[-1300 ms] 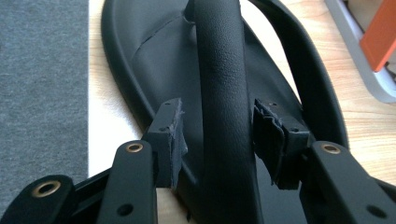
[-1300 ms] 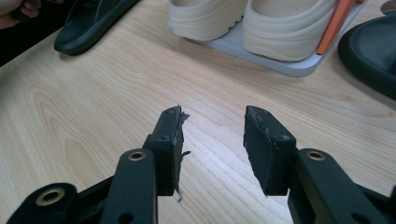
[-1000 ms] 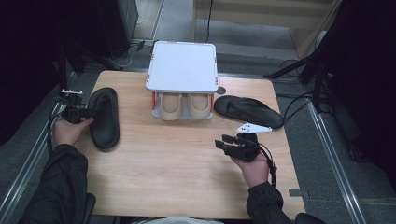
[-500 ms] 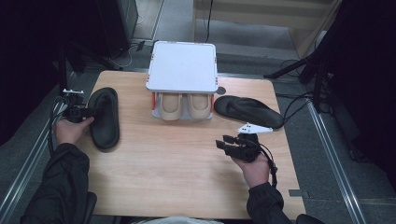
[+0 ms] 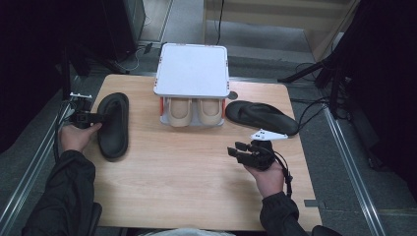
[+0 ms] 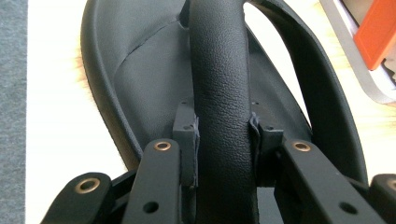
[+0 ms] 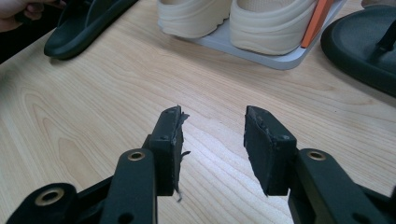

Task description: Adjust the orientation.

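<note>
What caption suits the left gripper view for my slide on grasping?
Left gripper jaws clamped on the strap of a black sandal on the wooden table.

dark sleeves point(image 5: 64, 196) on both forearms. black grippers: left gripper point(image 6: 223, 133), right gripper point(image 7: 212, 135); brass-ringed rivets, frayed pads, trailing black cables, white three-cornered plate point(image 5: 268, 134).
</note>
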### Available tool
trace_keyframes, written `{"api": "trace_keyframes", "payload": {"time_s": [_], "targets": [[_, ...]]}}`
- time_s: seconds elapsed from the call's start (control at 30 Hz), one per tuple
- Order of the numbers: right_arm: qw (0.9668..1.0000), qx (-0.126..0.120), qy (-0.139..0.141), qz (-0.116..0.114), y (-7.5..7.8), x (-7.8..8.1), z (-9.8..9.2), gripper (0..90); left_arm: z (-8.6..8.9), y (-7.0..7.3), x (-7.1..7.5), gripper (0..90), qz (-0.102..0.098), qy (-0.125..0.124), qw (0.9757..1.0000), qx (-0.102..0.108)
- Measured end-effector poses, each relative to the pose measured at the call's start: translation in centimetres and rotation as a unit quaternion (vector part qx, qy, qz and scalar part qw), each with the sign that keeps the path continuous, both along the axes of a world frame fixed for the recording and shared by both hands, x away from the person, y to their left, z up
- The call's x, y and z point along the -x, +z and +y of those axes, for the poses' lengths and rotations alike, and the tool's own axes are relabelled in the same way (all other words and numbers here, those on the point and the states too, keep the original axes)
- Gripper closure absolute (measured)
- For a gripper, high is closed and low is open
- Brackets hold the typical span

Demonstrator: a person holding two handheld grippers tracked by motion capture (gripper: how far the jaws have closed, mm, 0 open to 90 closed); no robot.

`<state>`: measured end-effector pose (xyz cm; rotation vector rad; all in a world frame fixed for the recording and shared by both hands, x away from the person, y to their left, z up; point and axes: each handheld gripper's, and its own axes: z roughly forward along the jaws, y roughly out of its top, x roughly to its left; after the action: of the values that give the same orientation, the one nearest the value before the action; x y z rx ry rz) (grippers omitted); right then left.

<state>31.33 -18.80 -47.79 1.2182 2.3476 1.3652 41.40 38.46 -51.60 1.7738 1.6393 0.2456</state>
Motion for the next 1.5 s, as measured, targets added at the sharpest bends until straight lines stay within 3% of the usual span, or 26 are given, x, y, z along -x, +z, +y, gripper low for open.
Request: {"api": "trace_keyframes", "payload": {"time_s": [0.3, 0.37, 0.47, 0.77, 1.3, 1.5], "targets": [[1.0000, 0.000, 0.001, -0.001, 0.0, -0.1, 0.0, 58.3, -1.0, 0.8, -0.2, 70.6, 0.008, 0.004, 1.0000, 0.004], [1.0000, -0.001, 0.001, 0.000, 0.0, -0.1, 0.0, 58.3, -1.1, 0.9, -0.1, 70.6, 0.010, 0.003, 0.9997, 0.021], [1.0000, -0.001, 0.001, 0.000, 0.0, -0.1, 0.0, 58.3, -1.3, 1.2, 0.0, 70.6, 0.011, 0.000, 0.9997, 0.024], [1.0000, -0.002, 0.004, -0.003, 0.0, -0.1, 0.1, 58.2, -2.2, 2.4, 0.6, 70.5, 0.001, -0.006, 0.9999, 0.016], [0.9999, -0.009, 0.005, -0.006, 0.4, -0.4, 0.0, 58.1, -7.0, 5.7, 6.1, 70.4, -0.032, -0.034, 0.9985, 0.029], [0.9999, -0.009, 0.007, -0.007, 0.5, -0.6, 0.1, 58.1, -9.0, 6.2, 8.4, 70.2, -0.036, -0.045, 0.9982, 0.018]]}}
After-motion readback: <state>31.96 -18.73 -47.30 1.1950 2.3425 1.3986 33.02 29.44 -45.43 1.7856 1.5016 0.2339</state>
